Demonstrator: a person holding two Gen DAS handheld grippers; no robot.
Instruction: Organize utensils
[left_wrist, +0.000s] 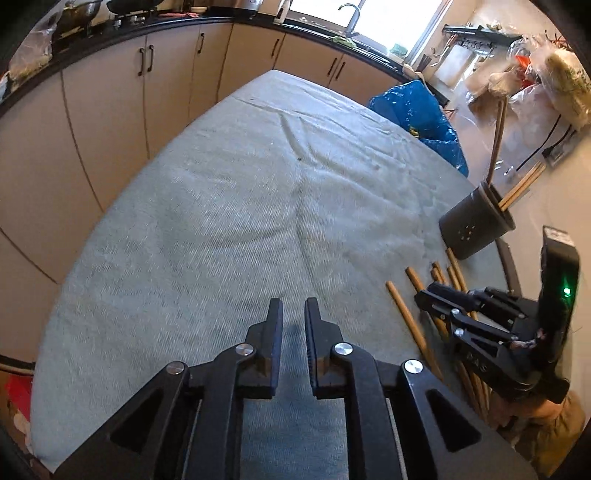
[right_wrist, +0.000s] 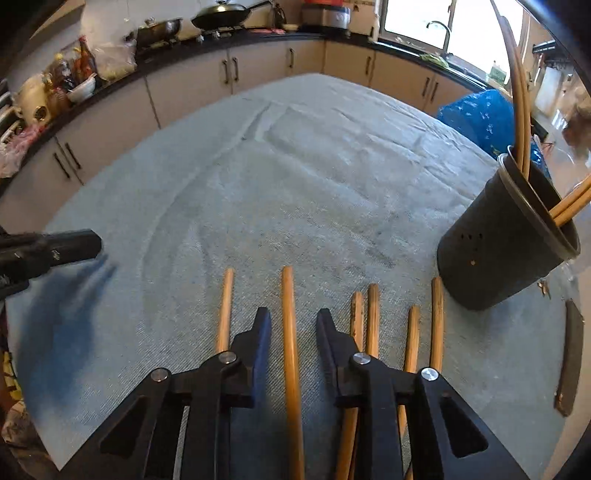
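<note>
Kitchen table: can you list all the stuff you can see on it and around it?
Loose chopsticks: six, light brown wood, lying on the cloth near the right gripper.
Utensil holder: one, dark grey, on the table's right side, tilted in the view.
Chopsticks in the holder: about four, light brown, sticking out of its top.
Tablecloth: one, pale blue-grey, covering the table.
Blue bag: one, blue plastic, beyond the table's far right edge.
Frying pan: one, dark, on the far counter.
Cabinets: beige with dark handles, under the black counter.
Left gripper: black, slightly open, over bare cloth.
Right gripper: black, open around one chopstick, not yet closed.
</note>
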